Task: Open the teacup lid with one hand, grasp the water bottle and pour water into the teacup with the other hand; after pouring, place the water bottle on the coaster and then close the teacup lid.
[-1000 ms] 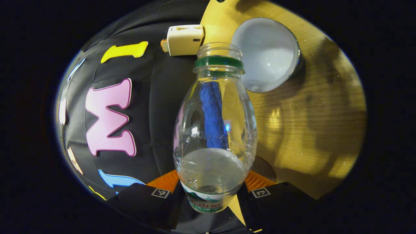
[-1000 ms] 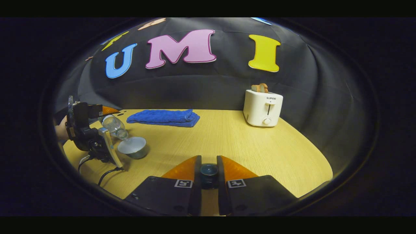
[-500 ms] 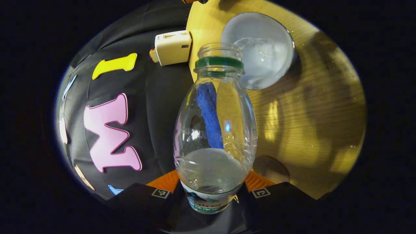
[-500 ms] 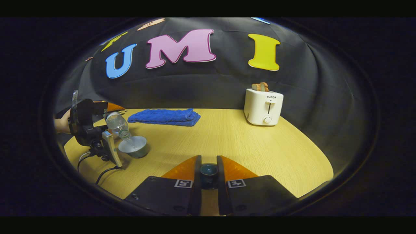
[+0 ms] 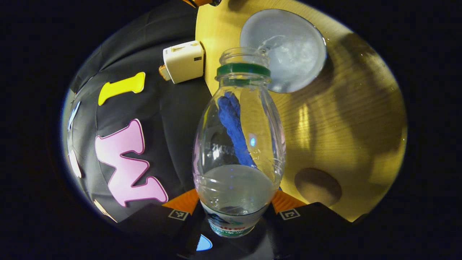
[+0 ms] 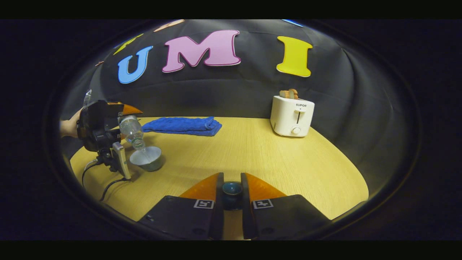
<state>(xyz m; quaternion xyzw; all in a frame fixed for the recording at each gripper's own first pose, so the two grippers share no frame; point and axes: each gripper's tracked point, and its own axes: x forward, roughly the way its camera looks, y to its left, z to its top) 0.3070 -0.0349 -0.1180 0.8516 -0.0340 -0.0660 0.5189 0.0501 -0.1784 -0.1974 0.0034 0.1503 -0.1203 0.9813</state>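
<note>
- Left gripper [image 5: 236, 213]: both fingers clamped on the lower body of the water bottle [image 5: 239, 144], at 6 o'clock in the left gripper view.
- Bottle is uncapped and tipped, neck pointing to 12 o'clock; water pools near the gripped end.
- Bottle mouth sits over the rim of the teacup [image 5: 288, 47] at 1 o'clock; a thin stream runs from the mouth into the cup, and the water in the cup is rippled.
- Teacup stands open on the wooden table [image 5: 346, 119].
- Coaster [image 5: 317, 186]: round brown disc at 4 o'clock, just beside the right finger, bare.
- Right gripper [image 6: 232, 195]: fingers pressed on a small dark round knob, the teacup lid [image 6: 232, 188], at 6 o'clock in the right gripper view, held above the table.
- In the right gripper view the left gripper [image 6: 124, 117] is at 9 o'clock with a hand [image 6: 68, 126] behind it; bottle [image 6: 133, 131] angled down into the cup [image 6: 146, 159].
- Blue towel [image 6: 182, 125] folded at 11 o'clock near the back edge; white toaster [image 6: 291, 115] with bread in it at 1 o'clock, well apart from the cup.
- Cables [image 6: 97, 175] trail from the left gripper across the table.
</note>
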